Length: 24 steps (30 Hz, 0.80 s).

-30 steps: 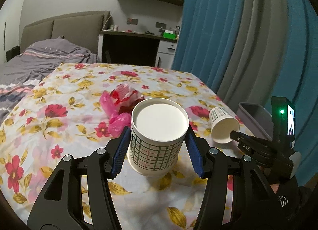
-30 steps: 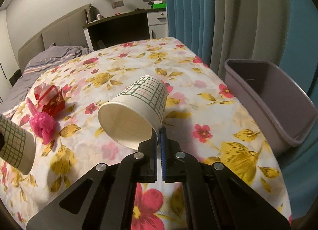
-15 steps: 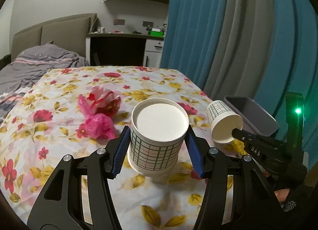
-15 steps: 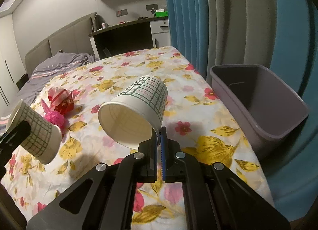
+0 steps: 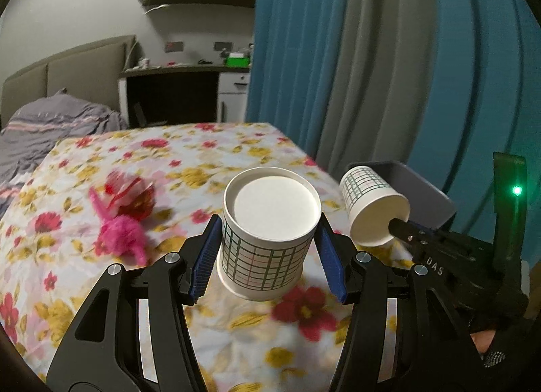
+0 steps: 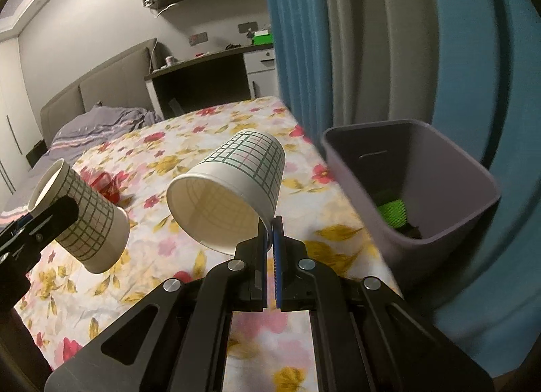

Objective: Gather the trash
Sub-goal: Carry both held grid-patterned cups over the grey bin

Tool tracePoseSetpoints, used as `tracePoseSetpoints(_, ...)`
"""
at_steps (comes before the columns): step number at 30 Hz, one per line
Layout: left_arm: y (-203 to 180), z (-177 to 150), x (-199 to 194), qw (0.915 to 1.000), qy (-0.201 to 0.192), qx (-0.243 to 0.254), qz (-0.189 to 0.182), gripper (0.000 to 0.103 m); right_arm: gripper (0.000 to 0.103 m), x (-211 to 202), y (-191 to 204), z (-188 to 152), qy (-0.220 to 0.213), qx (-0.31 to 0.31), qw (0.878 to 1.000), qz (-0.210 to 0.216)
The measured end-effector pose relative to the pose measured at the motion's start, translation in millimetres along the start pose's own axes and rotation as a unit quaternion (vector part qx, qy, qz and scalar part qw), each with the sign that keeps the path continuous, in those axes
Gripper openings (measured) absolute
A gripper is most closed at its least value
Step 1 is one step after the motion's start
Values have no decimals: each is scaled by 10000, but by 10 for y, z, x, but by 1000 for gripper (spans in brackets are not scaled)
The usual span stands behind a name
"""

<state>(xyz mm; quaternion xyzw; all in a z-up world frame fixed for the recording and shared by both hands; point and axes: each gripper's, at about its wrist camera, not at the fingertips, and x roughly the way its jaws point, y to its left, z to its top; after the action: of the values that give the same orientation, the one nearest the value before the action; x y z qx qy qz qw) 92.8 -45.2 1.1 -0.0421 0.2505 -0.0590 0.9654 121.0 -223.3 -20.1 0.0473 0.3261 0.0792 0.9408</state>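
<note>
While I carried both cups nearer the bin (image 6: 473, 168), left claw (image 5: 267, 250) kept gripping its cup (image 5: 267, 243); right claw (image 6: 269, 239) stayed pinched on its cup's (image 6: 233, 189) rim—drop imminent.

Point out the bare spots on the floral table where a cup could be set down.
Free: the floral tablecloth between the pink and red wrappers and the grey bin, and the far end toward the desk. Crowded: the wrappers' patch on the bed side.
</note>
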Motion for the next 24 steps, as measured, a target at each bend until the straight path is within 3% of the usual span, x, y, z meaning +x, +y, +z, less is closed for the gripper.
tracePoseSetpoints(12, -822, 443, 438, 9954, -90, 411, -856, 54, 4, -130, -915, 195, -260, 526, 9940, -918)
tracePoseSetpoints(24, -1579, 569, 1357, 9853, 323, 440, -1622, 54, 4, 236, -1401, 180, 199, 684, 9878, -1388)
